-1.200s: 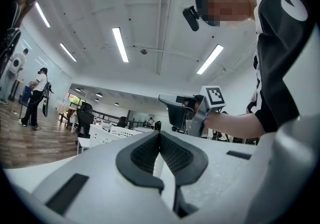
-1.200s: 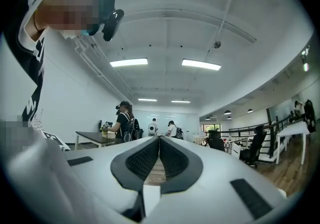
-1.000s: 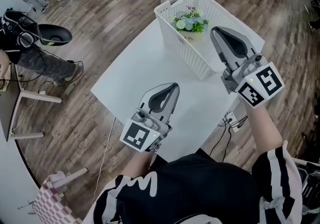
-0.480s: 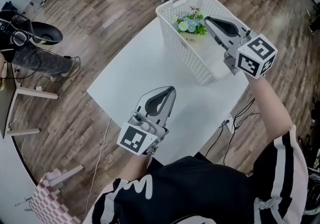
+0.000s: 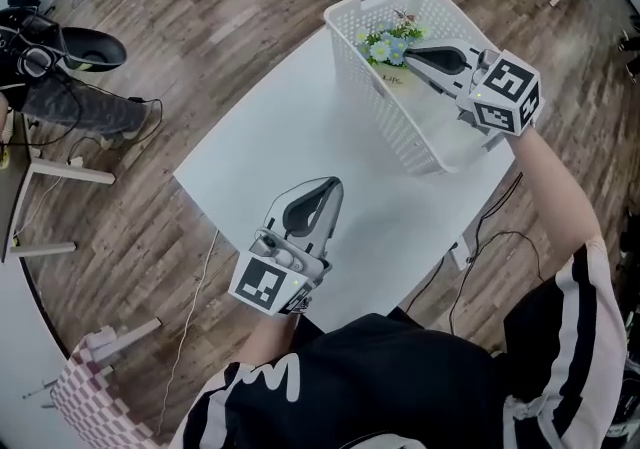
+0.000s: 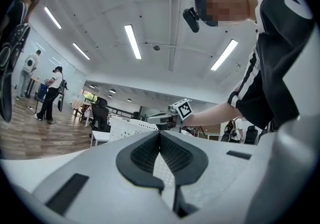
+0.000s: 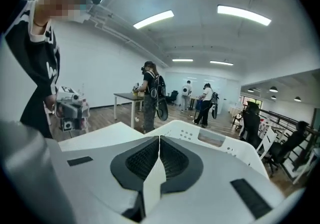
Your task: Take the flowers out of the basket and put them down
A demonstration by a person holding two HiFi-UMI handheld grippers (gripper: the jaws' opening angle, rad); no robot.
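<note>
the right gripper has dropped into the white basket, fingers clenched on nothing, tips just beside the flowers at the basket's far end. the left gripper hovers over the counter, fingers clenched and empty too.

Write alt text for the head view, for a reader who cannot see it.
Seen from above, the right gripper, jaws shut, reaches over the white basket on a white table, its tip next to the blue-and-white flowers inside. The left gripper, also shut and empty, hovers over the table's near side.
</note>
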